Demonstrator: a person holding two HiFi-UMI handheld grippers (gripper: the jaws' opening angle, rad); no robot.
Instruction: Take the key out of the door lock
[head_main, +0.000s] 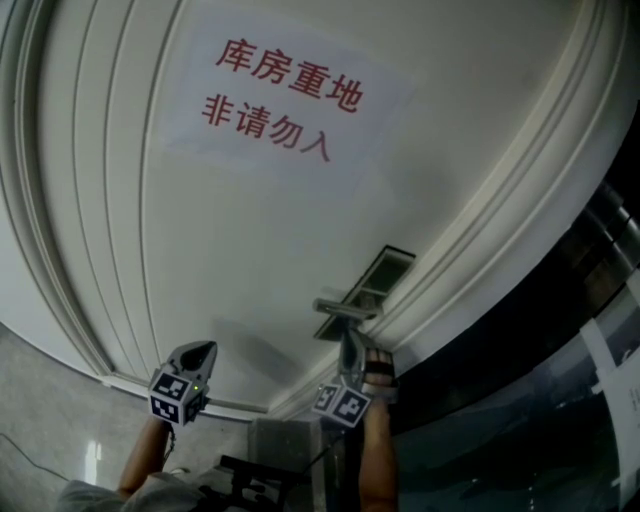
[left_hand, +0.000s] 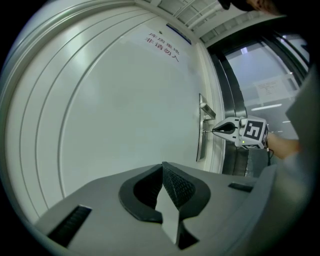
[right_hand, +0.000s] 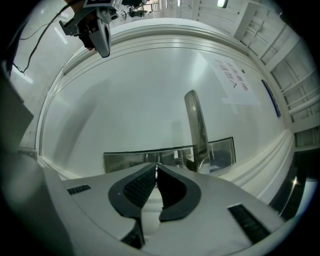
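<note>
Right gripper: your right gripper (right_hand: 156, 166) is squeezed down to just a sliver of a gap. It points level at the door, with its tips right up against the lock plate (right_hand: 120, 159).

What it's got: looks like the key (left_hand: 207, 131). From the left gripper view you can see a thin bit of metal running straight from those tips into the plate. It's tiny, so I can't make out the key's shape.

Key: it sits in the lock just below the handle (right_hand: 196, 122), sticking out level from the plate, with its outer end in the right gripper's pinch.

Left gripper: your left gripper (left_hand: 163, 169) has its pads pressed together with nothing between them. It's held off to the left, well apart from the lock and facing the plain part of the door.

Door: a white door (head_main: 250, 230) with curved moulding lines. The lock plate is close to its right edge.

Sign: a paper sign (head_main: 285, 95) with red characters is stuck to the door, well above the lock.

Handle: a lever type, metal, mounted on the same plate as the lock.

Right of the door: a dark glass panel (head_main: 560, 330) beside the frame.

Your arm: the forearm (head_main: 375, 455) comes up from the bottom of the head view behind the right gripper.
</note>
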